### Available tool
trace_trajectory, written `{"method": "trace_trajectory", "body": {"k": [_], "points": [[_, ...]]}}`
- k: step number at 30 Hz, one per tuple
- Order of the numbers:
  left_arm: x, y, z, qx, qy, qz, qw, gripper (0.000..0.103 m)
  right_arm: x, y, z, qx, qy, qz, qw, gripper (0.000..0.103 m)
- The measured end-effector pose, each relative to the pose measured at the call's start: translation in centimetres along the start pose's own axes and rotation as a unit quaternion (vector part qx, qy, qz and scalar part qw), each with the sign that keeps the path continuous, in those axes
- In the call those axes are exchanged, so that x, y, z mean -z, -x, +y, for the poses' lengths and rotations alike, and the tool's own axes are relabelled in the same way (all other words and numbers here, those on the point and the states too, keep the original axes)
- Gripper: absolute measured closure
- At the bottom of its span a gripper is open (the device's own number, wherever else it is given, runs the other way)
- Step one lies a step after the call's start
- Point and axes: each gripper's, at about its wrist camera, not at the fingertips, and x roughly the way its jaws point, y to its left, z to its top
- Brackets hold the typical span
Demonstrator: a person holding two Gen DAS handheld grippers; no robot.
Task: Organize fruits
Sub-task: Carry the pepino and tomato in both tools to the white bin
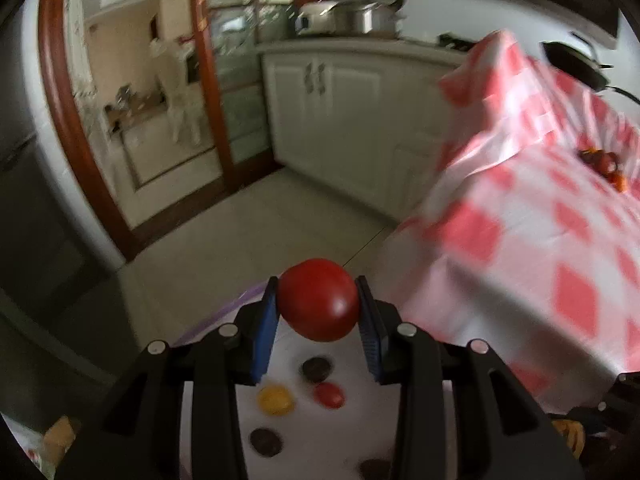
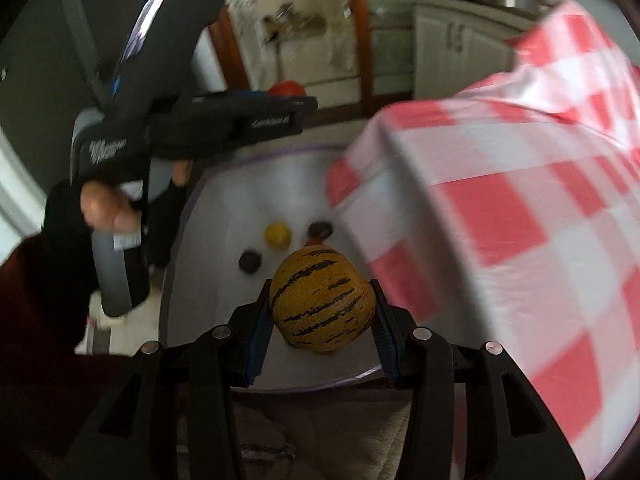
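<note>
- Left wrist view: the left tool (image 1: 318, 300) is clamped on a red tomato (image 1: 318, 300), its blue pads (image 1: 266, 332) pressing the fruit from both sides.
- Below the tomato lies a white bin (image 1: 256, 420) with a purple rim; the tomato hangs above it.
- On the bin's floor sit a yellow fruit (image 1: 275, 400), a small red fruit (image 1: 329, 395) and dark round fruits (image 1: 317, 369), each apart from the others.
- To the right stands the desk under a red-and-white checked cloth (image 1: 540, 240); a small cluster of red fruit (image 1: 604, 162) rests on the cloth, well apart from the tool.
- Behind are white cabinets (image 1: 344, 108) with metal pots (image 1: 368, 16) on top.
- Right wrist view: the right tool (image 2: 322, 306) grips a yellow melon with dark stripes (image 2: 322, 300) between its pads, held over the near part of the white bin (image 2: 208, 280).
- Beyond the melon, the yellow fruit (image 2: 277, 234) and two dark fruits (image 2: 250, 261) lie on the bin's floor.
- The person's gloved left hand (image 2: 108, 208) holds the left tool's handle at the left, with the tomato (image 2: 286, 89) just showing at its tip.
- The checked cloth (image 2: 520, 220) fills the right side, its edge hanging beside the bin.
</note>
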Motion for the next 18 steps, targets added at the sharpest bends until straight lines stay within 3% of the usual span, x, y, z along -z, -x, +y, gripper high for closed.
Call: {"method": "trace_trajectory", "body": {"k": [7,10,15,18], "points": [[4.5,-6.2,3.0,-0.03,-0.007,0.119,0.9924,0.066,0.1,-7.7,3.2,0.004,0.066,0.106,0.992,0.057],[6.3,-7.6,3.3,-0.031,-0.025,0.157,0.9868,0.066,0.0,-9.7,3.9,0.023,0.086,0.118,0.989,0.057],[9.4,-9.3,3.0,-0.013,-0.061,0.225,0.9724,0.066,-0.6,-12.8,1.2,0.039,0.017,0.152,0.987,0.057],[10.6,-10.1,2.3,-0.01,-0.085,0.251,0.9642,0.066,-0.4,-14.4,1.0,0.064,0.035,0.161,0.984,0.057]]}}
